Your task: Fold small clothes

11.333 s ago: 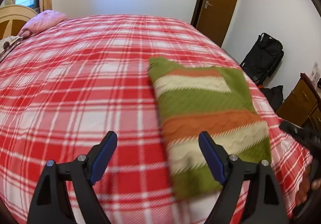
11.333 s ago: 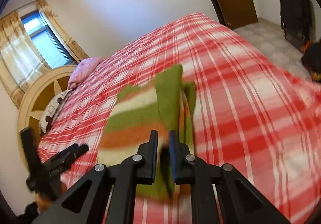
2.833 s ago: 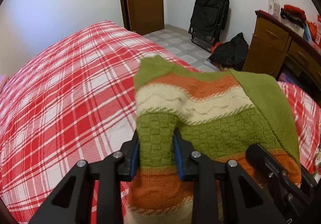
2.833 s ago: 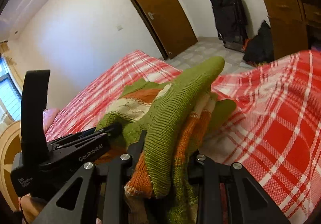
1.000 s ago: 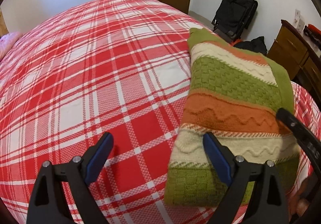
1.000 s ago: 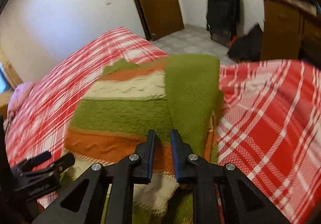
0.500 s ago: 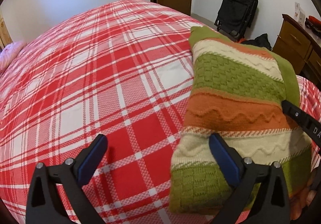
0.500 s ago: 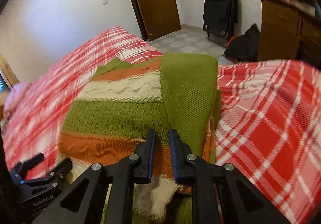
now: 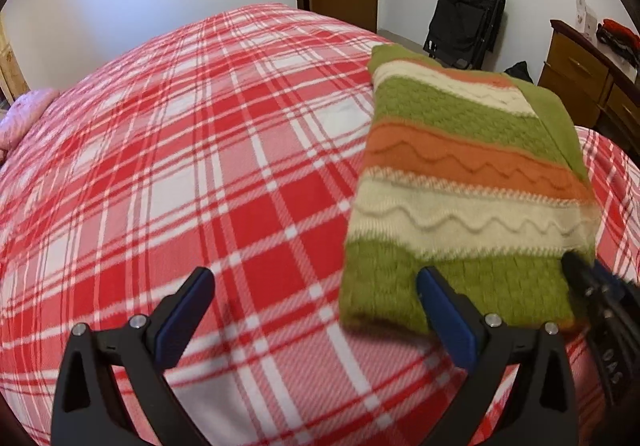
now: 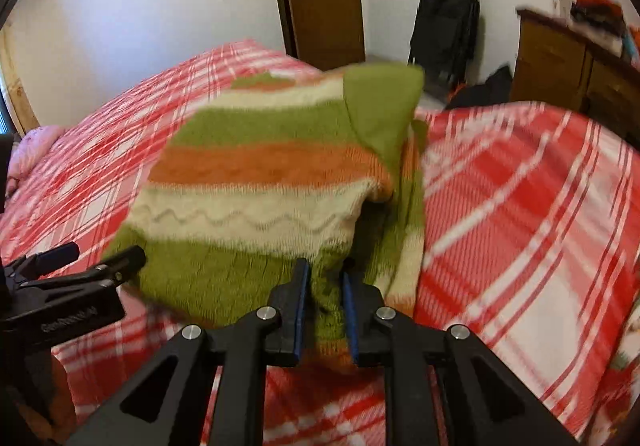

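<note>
The folded sweater point(image 9: 468, 190) is lying on the bed point(image 9: 192, 174), near the edge closest to the wooden dresser point(image 9: 580, 74). The right tool point(image 10: 323, 278) is pinching a bunch of the sweater's near green hem between narrow jaws. The left tool point(image 9: 314, 292) is hanging just beside the sweater's near left corner, jaws spread wide, holding nothing; one finger is sitting over the hem, the other over bare bedspread.

The risk, as I am judging it, is in that one-sided grip. If the right tool is pulling on the hem while the left one is gripping nothing, the top layers are likely to slide off the lower ones, and the green flap on the sweater's dresser side could be dragged open. A tug toward the bed's edge could also be carrying the bundle over it.
</note>
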### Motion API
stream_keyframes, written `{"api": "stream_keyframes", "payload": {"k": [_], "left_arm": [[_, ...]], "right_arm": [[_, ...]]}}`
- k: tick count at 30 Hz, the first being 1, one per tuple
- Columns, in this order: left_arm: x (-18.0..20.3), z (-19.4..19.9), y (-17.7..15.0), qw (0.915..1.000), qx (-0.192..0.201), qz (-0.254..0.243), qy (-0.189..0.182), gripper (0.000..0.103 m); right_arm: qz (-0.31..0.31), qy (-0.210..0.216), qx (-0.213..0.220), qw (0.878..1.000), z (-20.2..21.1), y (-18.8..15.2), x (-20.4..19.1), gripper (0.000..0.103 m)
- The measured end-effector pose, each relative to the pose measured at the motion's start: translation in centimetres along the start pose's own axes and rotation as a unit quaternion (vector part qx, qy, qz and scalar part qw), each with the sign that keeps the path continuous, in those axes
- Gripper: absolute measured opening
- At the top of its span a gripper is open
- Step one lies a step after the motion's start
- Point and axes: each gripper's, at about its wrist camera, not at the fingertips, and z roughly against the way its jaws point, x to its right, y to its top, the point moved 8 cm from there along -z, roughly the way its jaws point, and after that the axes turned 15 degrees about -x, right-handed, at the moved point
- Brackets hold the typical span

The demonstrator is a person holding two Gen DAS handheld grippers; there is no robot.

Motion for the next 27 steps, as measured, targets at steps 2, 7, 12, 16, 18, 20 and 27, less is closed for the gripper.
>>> {"api": "stream_keyframes", "payload": {"k": [2,7,12,16,18,20,27], "left_arm": [[-0.2,0.2,-0.6,1.0000,-0.006,0.003,-0.005,0.103],[-0.3,0.5,-2.8,0.9990,-0.036,-0.008,0.023,0.103],[-1.3,1.0,-6.2,0.9985,-0.040,-0.012,0.036,0.103],[-2.9,2.9,-7.9,0.9988,-0.016,0.001,0.046,0.103],[-3.6,4.7,-8.4,0.9987,0.006,0.012,0.049,0.103],[-4.1,6.6,-8.5,0.9981,0.031,0.017,0.050,0.103],[-5.1,15.4,-8.3,0.9850,0.150,0.030,0.080,0.103]], "right_arm": [[0.003,-0.003,-0.001,1.000,0.5,-0.5,-0.1,0.017],[-0.003,0.006,-0.015,1.000,1.8,-2.4,-0.5,0.020],[-0.004,0.011,-0.004,1.000,4.5,-5.3,-0.9,0.055],[-0.013,0.022,0.004,1.000,6.4,-6.2,-1.2,0.055],[-0.014,0.021,0.014,1.000,7.6,-6.1,-1.6,0.055],[-0.013,0.016,0.037,0.999,9.3,-5.8,-2.1,0.055],[-0.003,0.002,0.142,0.990,16.7,-4.7,-3.4,0.055]]}}
